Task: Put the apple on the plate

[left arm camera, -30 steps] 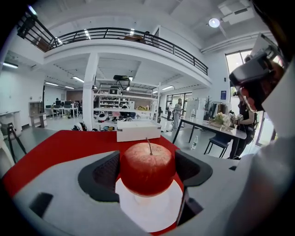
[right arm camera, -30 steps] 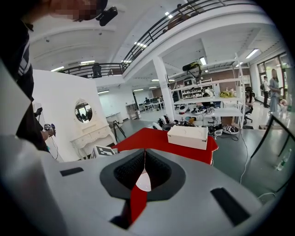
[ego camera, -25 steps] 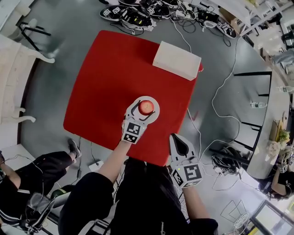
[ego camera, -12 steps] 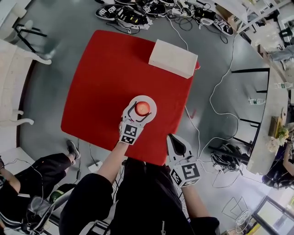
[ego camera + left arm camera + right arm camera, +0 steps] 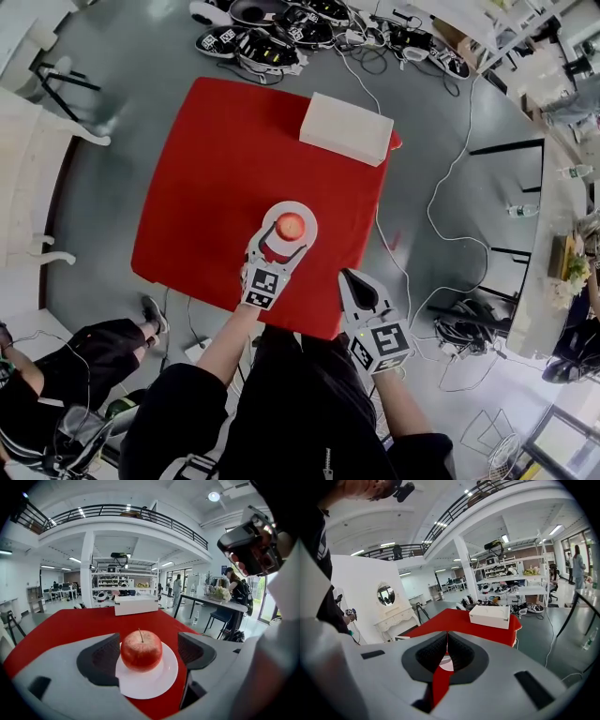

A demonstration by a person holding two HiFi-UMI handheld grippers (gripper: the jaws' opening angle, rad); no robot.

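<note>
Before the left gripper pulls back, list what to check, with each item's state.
1. Apple on plate, upright: ok.
2. Left gripper open, one jaw on each side of the apple: ok.
3. Both pads clear of the apple: cannot tell; the left one looks very close.
4. Plate wholly on table: ok.
5. Right gripper shut, empty, away from the plate: ok.
</note>
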